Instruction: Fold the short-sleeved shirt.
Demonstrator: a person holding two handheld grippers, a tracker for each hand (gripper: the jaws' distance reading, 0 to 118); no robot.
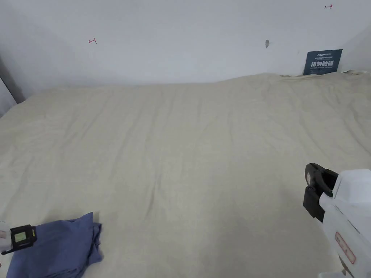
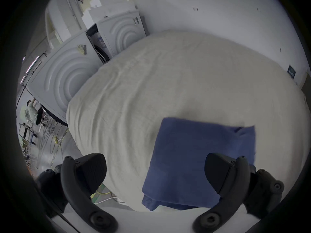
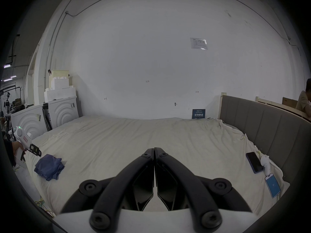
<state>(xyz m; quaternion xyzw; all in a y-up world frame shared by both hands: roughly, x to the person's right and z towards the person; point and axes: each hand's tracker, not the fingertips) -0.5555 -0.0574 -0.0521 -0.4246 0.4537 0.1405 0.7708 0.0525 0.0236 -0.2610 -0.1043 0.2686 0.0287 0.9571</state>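
Head view: a blue shirt (image 1: 59, 246) lies as a compact folded bundle at the near left corner of a bed covered by a cream sheet (image 1: 188, 144); the rest of the bed in front of the person is bare. Judged from its squared outline and stacked layers, the folding looks finished or nearly so, and the bundle appears to have been set aside at the corner. The left tool (image 1: 21, 237) sits at the bundle's left edge; whether it touches the cloth cannot be told here. The right tool (image 1: 319, 192) is held at the near right, well apart from the shirt.

Left gripper view: the left tool's jaws are spread wide with nothing between them; the shirt lies just beyond, its near edge reaching under the right jaw. The open jaws suggest either a release or readiness for a final adjustment.

Right gripper view: the right tool's jaws are pressed together tip to tip and pinch nothing, hovering over bare sheet. Two phones (image 3: 254, 162) lie at the near right of the bed, by the grey headboard (image 3: 262, 119).
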